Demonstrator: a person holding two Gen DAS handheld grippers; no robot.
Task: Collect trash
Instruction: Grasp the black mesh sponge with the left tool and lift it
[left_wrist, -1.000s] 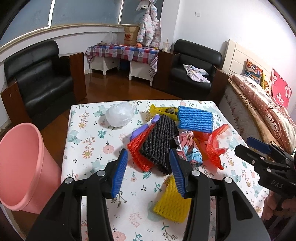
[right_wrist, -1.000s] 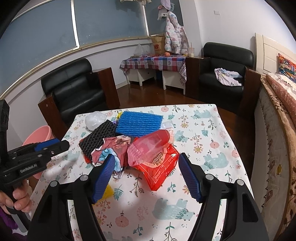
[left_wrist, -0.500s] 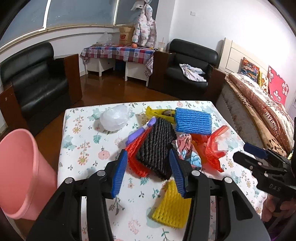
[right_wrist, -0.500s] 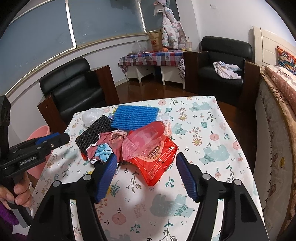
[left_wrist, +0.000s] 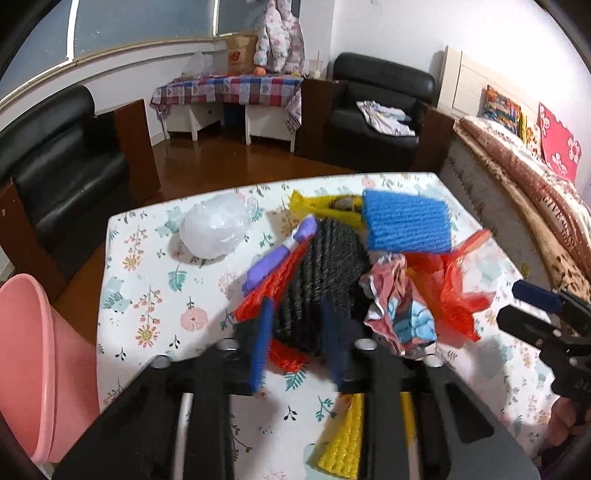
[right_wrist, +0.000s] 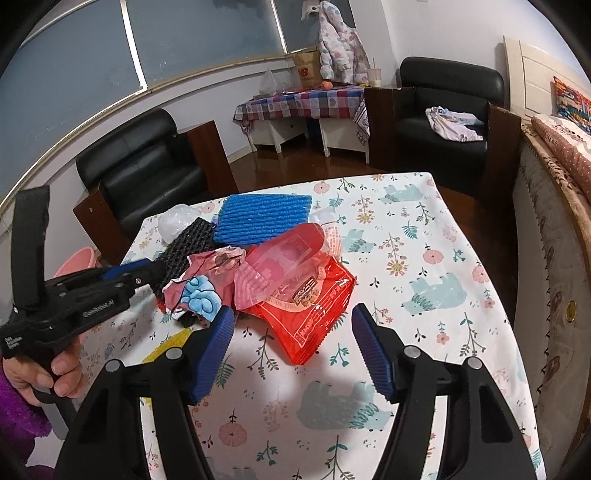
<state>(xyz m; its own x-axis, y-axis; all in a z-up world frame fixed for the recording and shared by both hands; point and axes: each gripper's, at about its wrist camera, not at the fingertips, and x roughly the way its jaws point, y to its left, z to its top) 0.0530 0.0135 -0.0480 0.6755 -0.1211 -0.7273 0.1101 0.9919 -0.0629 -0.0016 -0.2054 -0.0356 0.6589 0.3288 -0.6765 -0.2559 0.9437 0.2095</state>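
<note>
The left gripper (left_wrist: 299, 332) is closing around the black ribbed foam net (left_wrist: 317, 273); the right gripper (right_wrist: 291, 347) hangs spread above the floral-clothed surface (right_wrist: 424, 295).

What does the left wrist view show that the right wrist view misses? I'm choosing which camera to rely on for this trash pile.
Only the left wrist view shows the yellow wrapper behind the pile, the purple strip, and most of the pink bin; its own left gripper is closing around the black foam net.

Only the right wrist view shows the red snack bag flat and whole, between the wide-open fingers of the right gripper.

Both show the blue foam net, white plastic bag and crumpled wrapper.
</note>
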